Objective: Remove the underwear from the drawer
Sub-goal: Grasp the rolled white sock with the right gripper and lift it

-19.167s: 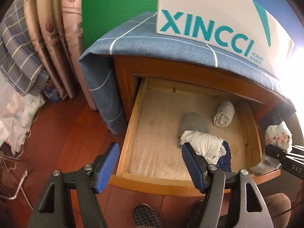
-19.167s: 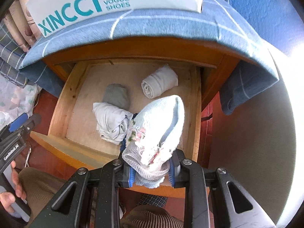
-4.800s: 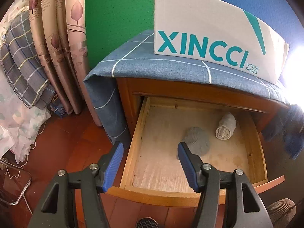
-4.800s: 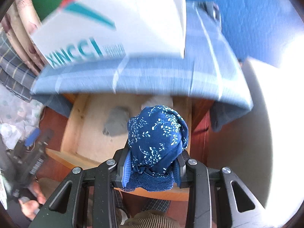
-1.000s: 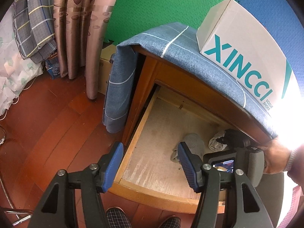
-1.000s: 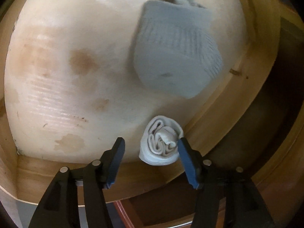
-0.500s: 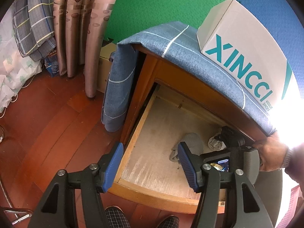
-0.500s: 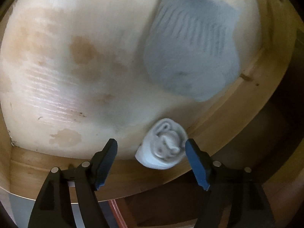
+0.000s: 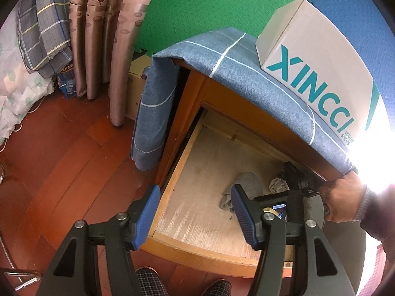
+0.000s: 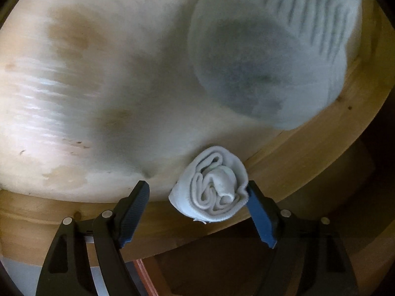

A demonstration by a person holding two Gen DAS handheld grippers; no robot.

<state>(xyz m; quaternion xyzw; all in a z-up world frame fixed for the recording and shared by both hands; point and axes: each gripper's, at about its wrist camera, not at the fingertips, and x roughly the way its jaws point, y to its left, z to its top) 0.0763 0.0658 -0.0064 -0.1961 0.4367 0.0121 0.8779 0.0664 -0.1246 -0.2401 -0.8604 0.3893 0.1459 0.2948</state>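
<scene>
The wooden drawer (image 9: 172,172) stands pulled open under a blue-cloth-covered cabinet. Inside lie a grey folded garment (image 9: 246,185) and a rolled white garment (image 9: 277,185). My right gripper (image 10: 197,209) is deep in the drawer, jaws open around the white roll (image 10: 214,194); the roll touches the right pad and a gap shows at the left pad. The grey garment (image 10: 271,61) lies blurred beyond it. My left gripper (image 9: 195,212) is open and empty, held above the drawer's front left corner. The right gripper's body (image 9: 296,197) and the hand show in the left wrist view.
A white XINCCI shoe box (image 9: 321,74) sits on the blue cloth (image 9: 246,74). Curtains (image 9: 103,37) and plaid fabric (image 9: 42,24) hang at left over a red wooden floor (image 9: 61,160). The drawer's wooden side wall (image 10: 308,160) lies next to the roll.
My right gripper has pushed closer onto the white roll, which now sits between the pads, against the right one. The left gripper has barely moved.
</scene>
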